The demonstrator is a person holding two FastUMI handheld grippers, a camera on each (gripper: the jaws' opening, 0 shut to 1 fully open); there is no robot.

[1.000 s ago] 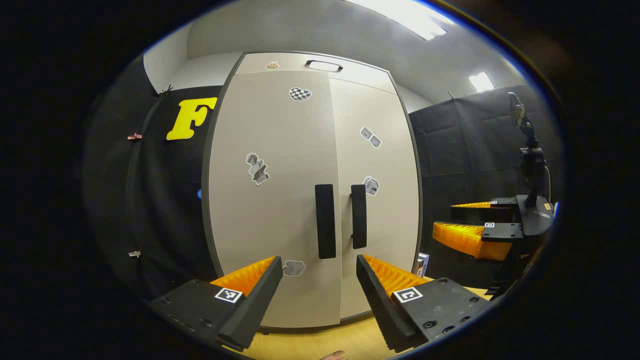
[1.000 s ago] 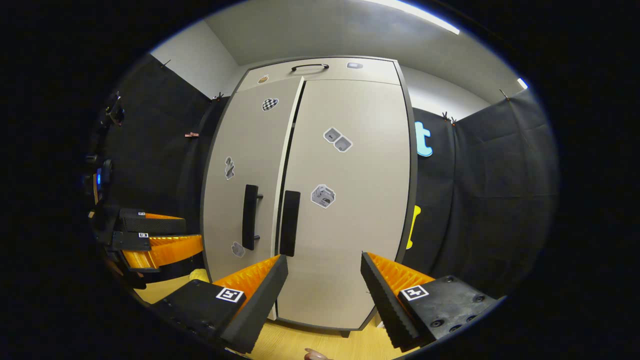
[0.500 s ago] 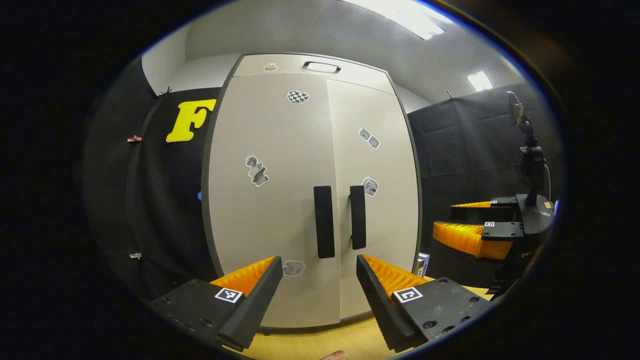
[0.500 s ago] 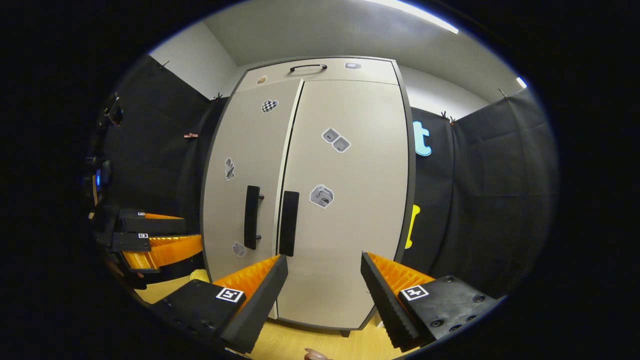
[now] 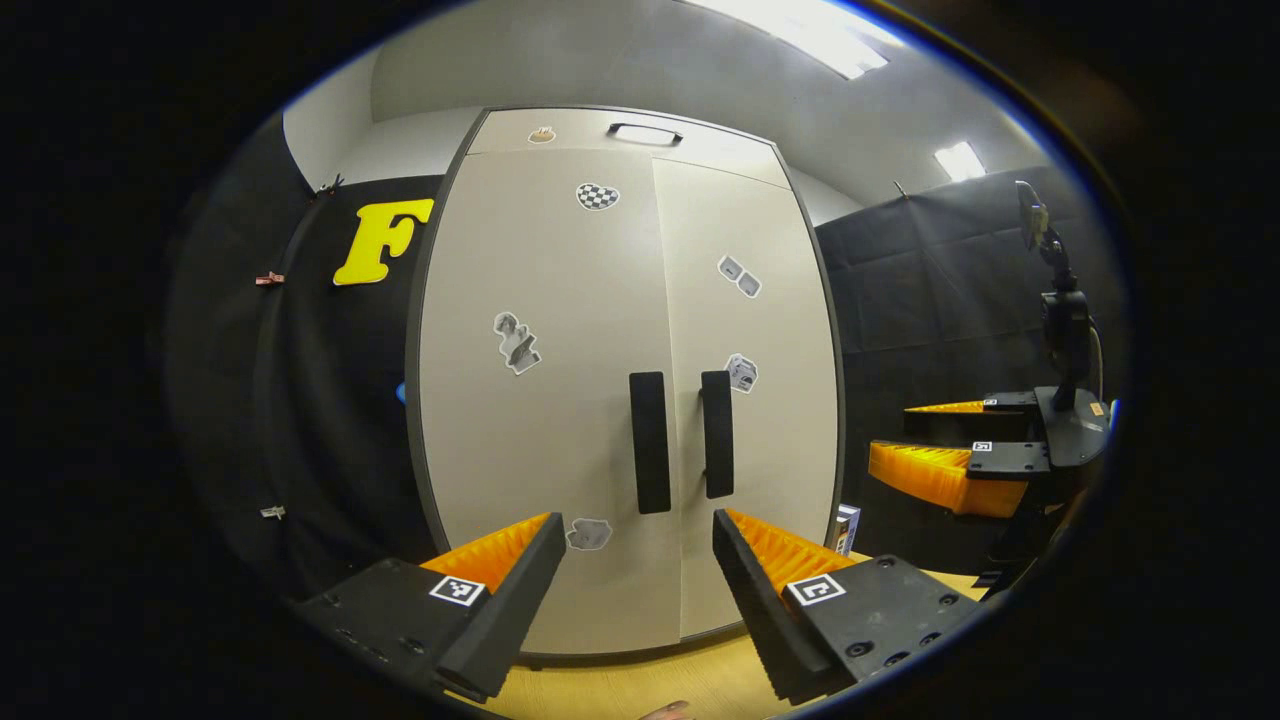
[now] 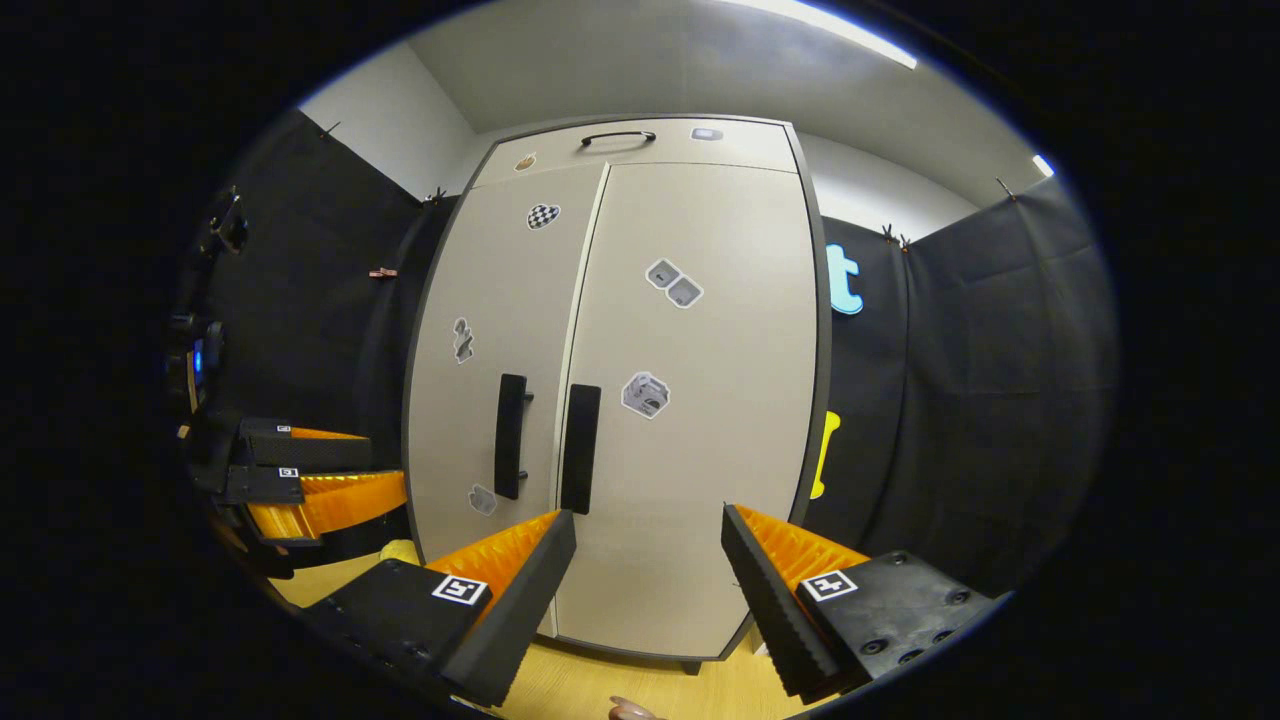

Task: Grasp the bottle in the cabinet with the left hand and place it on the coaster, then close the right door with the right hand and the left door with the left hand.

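My left hand-held gripper [image 5: 635, 580] is spread wide with nothing between its fingers, held off the cabinet [image 5: 620, 380] that stands straight ahead at twelve o'clock. In the left gripper view both doors look flush: the left door [image 5: 540, 400] and right door [image 5: 760, 420] meet at a thin seam, with the two dark handles [image 5: 650, 442] side by side just above my fingertips. The bottle cannot be seen; if it is in the cabinet, the doors hide it. Small stickers [image 5: 516, 342] dot both door faces. The pale wooden desk [image 5: 640, 685] runs under the cabinet's foot.

My right hand-held gripper [image 6: 645, 585] is likewise wide apart and empty, also short of the cabinet [image 6: 690, 400]. In the right gripper view the left door [image 6: 480, 400] seems to stand very slightly proud of the right door [image 6: 700, 420] along the seam, though I cannot tell for sure. At nine o'clock there, my left hand-held gripper [image 6: 320, 470] hangs apart from the doors. A yellowish thing [image 6: 400, 550] lies on the desk [image 6: 580, 690] below it, at about eight o'clock; whether that is the coaster I cannot tell.
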